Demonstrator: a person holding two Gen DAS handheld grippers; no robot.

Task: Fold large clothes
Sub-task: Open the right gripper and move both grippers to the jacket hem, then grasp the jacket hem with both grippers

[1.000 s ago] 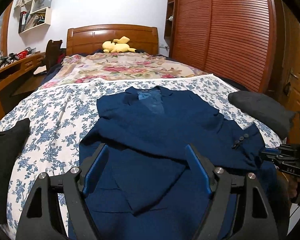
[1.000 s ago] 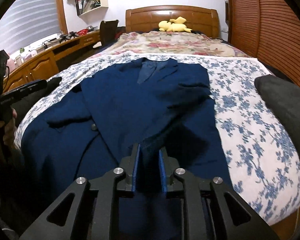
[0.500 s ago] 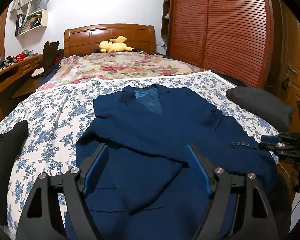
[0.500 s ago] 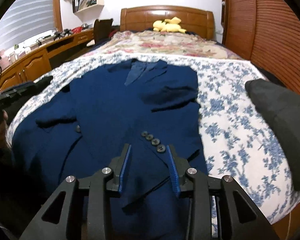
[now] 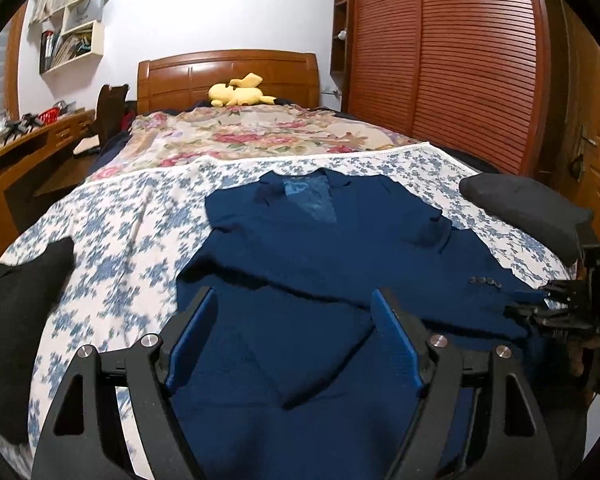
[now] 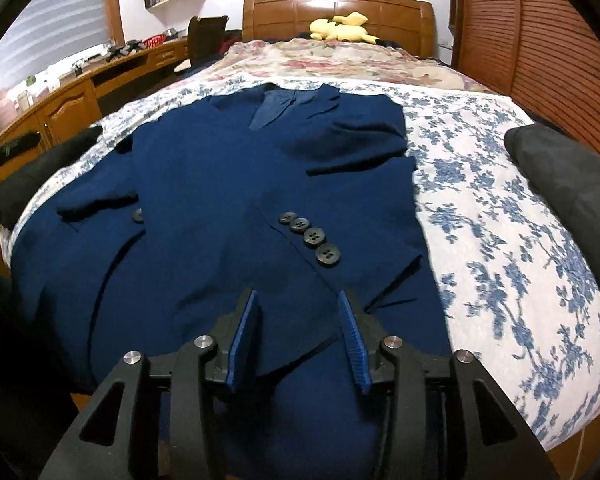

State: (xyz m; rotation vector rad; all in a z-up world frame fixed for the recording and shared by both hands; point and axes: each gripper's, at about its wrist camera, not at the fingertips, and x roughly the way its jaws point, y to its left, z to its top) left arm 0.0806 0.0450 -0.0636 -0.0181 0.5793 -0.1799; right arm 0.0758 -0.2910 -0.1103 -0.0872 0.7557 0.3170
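Observation:
A navy blue suit jacket [image 5: 320,248] lies front-up on the bed, collar toward the headboard; it also shows in the right wrist view [image 6: 220,184]. Both sleeves are folded across its front. The right sleeve's cuff with several dark buttons [image 6: 310,238] lies just ahead of my right gripper [image 6: 296,304], which is open and empty above the jacket's lower part. My left gripper [image 5: 292,296] is open wide and empty over the jacket's lower left. The right gripper shows at the far right of the left wrist view [image 5: 556,308].
The bed has a blue-flowered sheet [image 5: 128,232] and a floral quilt [image 5: 252,136] behind it. A dark grey folded garment [image 5: 524,208] lies at the right edge, a black one [image 5: 16,304] at the left. A yellow plush toy [image 5: 238,94] lies by the headboard. Wardrobe doors [image 5: 460,60] stand right, a desk [image 5: 20,148] left.
My right gripper opened and let go of the sleeve cuff, which now lies flat on the jacket's front. The gripper drew back slightly. My left gripper stayed open and drifted a little.

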